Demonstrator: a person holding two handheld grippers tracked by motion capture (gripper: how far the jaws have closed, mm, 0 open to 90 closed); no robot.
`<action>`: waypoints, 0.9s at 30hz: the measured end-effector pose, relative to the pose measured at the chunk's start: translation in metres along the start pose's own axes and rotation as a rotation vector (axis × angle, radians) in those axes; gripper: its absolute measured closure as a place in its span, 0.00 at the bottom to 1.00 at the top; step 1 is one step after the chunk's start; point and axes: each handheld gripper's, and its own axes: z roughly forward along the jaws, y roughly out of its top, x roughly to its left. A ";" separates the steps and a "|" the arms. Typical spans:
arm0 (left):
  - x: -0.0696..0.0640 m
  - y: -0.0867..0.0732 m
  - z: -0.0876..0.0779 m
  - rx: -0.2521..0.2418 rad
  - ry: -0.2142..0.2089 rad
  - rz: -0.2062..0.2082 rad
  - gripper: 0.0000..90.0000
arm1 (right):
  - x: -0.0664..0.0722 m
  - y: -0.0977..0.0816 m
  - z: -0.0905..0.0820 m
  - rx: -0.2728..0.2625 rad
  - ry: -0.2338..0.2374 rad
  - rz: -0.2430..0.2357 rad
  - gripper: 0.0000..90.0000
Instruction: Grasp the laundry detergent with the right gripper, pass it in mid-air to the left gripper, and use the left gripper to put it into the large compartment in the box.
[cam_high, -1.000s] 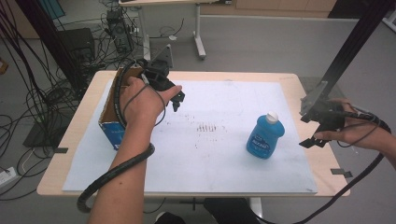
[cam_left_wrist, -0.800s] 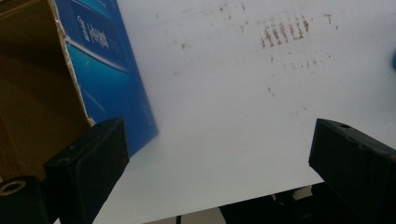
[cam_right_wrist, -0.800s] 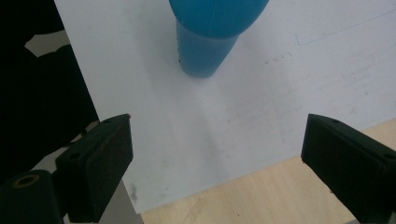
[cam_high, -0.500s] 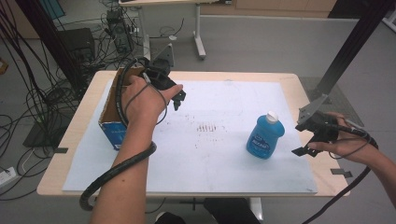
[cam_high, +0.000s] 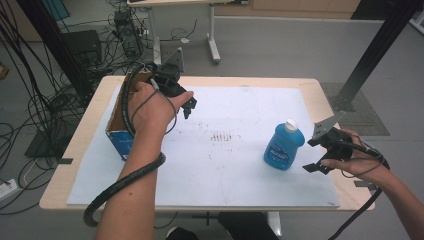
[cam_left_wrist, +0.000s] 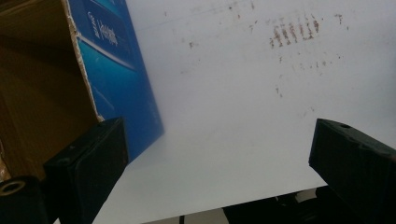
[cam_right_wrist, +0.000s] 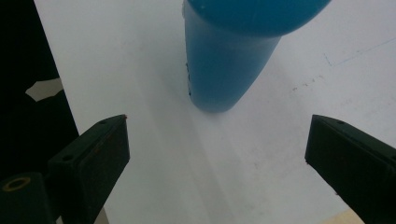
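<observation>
- Since the earlier frames, the right tongs (cam_high: 314, 155) have been brought in from the right edge of the desk (cam_high: 325, 90) and lowered toward the blue bottle (cam_high: 283, 147); the left tongs (cam_high: 186, 104) have stayed in place beside the cardboard box (cam_high: 117, 132).
- Blue bottle: it is seen upright with a white cap, on the white sheet (cam_high: 235, 165), toward the right side of the desk and well apart from the box.
- Right tongs: the jaws are held wide open and nothing is gripped. In the right gripper view the bottle's base (cam_right_wrist: 219, 79) is seen ahead of the jaws, between their lines but not yet between the jaws themselves.
- Left tongs: the jaws are wide open and empty. In the left gripper view one jaw is seen just beside the box's blue side wall (cam_left_wrist: 121, 79); contact cannot be confirmed.
- Step in hand, as judged: an approach to grasp the bottle.
- Risk 1: the bottle could be tipped or pushed across the smooth sheet if it is struck by one jaw before the other.
- Risk 2: a curved, slick wall could slip out of the tongs if they are closed too near the base or off centre.
- Risk 3: the trailing cable (cam_high: 365, 210) could catch on the desk edge and jerk the grip.
</observation>
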 end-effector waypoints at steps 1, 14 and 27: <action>0.000 0.000 0.000 -0.001 0.001 0.001 0.06 | 0.000 -0.001 0.002 -0.011 0.003 0.005 0.07; 0.003 -0.003 0.003 0.006 0.003 -0.001 0.06 | 0.000 -0.001 0.020 -0.138 -0.016 0.054 0.05; 0.003 -0.001 0.003 0.008 0.011 -0.003 0.06 | 0.004 0.000 0.035 -0.280 -0.034 0.088 0.03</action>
